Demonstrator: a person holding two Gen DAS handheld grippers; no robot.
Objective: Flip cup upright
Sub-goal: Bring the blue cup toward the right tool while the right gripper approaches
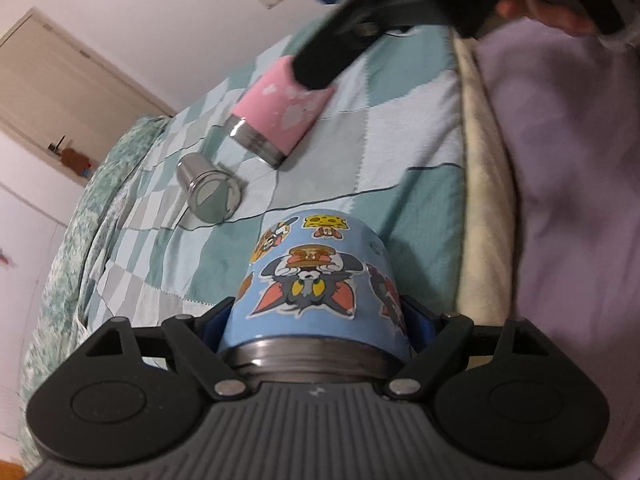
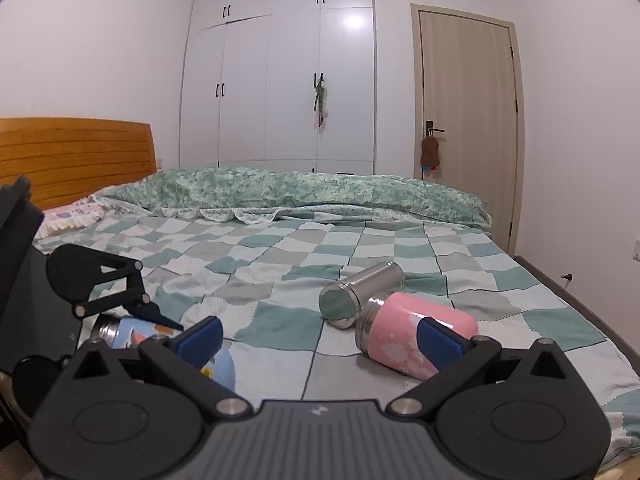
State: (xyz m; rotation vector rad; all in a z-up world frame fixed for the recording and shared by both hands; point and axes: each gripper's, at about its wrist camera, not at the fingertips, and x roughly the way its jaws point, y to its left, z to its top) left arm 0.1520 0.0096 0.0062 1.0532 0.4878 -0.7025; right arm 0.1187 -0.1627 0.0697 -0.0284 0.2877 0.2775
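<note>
My left gripper (image 1: 316,316) is shut on a blue cartoon-sticker cup (image 1: 308,276), gripping it near its steel threaded rim. The cup lies tilted over the bed, its base pointing away from me; it also shows in the right wrist view (image 2: 216,364) at lower left, held by the left gripper (image 2: 120,300). My right gripper (image 2: 320,344) is open and empty, low over the checked bedspread (image 2: 280,280). A pink cup (image 2: 416,332) lies on its side just behind the right fingertip (image 2: 436,340). A steel cup (image 2: 360,292) lies on its side beside it.
The pink cup (image 1: 280,108) and the steel cup (image 1: 210,192) lie on the bedspread ahead of the left gripper, with the right gripper's arm (image 1: 360,20) over the pink one. A folded green quilt (image 2: 320,192), wooden headboard (image 2: 76,156), wardrobe and door stand behind.
</note>
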